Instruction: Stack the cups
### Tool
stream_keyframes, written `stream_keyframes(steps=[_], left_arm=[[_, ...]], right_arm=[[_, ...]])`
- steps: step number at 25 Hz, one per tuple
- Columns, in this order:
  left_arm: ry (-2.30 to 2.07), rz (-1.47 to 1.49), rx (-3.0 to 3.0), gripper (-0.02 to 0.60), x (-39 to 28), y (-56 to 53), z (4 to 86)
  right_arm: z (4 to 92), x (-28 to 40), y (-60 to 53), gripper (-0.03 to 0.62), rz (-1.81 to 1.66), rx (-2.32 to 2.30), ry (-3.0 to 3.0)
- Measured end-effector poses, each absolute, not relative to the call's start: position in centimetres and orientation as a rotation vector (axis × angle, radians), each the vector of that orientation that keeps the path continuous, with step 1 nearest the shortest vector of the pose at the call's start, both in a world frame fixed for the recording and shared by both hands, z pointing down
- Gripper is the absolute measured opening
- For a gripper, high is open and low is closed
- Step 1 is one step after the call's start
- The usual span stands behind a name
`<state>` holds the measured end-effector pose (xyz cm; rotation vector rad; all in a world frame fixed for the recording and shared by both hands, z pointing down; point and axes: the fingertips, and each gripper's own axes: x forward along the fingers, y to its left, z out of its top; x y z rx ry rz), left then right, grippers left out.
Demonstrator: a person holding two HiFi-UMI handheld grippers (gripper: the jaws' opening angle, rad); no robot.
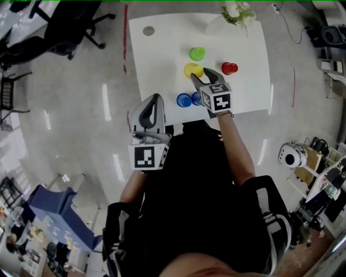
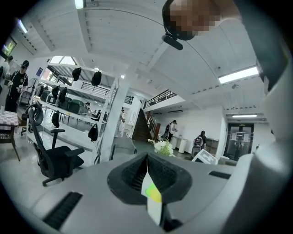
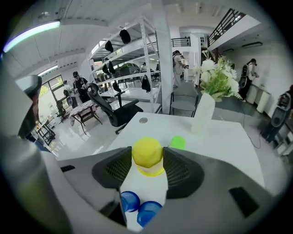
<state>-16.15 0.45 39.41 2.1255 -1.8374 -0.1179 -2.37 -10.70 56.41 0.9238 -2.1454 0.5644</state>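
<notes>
The left gripper [image 1: 156,99] hangs over the near left corner of the white rectangular table [image 1: 162,59], at about 9 o'clock from the cups. Its dark ribbed fingers [image 2: 130,176] are pressed together at the tips with nothing between them.

At 3 o'clock from it stand two blue plastic cups [image 1: 184,100] side by side, upside down, the right one partly hidden. At 12 o'clock from them is the yellow plastic cup [image 1: 192,69], also upside down. It looks lifted clear of the table top.

The right gripper [image 3: 147,155] pinches this cup, one pad [image 3: 181,171] against each side, the fingers spread wide by the cup.

A green plastic cup [image 1: 197,53] sits at 12 o'clock from the yellow one. A red plastic cup [image 1: 230,68] sits at 3 o'clock, well apart.

A white vase of pale flowers [image 1: 237,12] stands at the far right corner, at 1 o'clock.
</notes>
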Motion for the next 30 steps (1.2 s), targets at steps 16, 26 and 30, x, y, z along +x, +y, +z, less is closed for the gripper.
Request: stream_keyframes(steps=[16,26,30], left_arm=[[-1.675,-0.095,2.308,0.021,-10.2,4.2,37.6],[-1.697,-0.082,2.328,0.021,-5.2,4.3,36.7],[-1.711,-0.074,2.324,0.021,-3.7,4.2,36.7]], right_arm=[[50.0,6.8,-3.2,0.23,0.621,1.113,-2.155],[50.6,11.9,-2.3,0.23,0.622,1.099,-2.151],[51.2,13.2,-2.2,0.23,0.627,1.072,-2.151]])
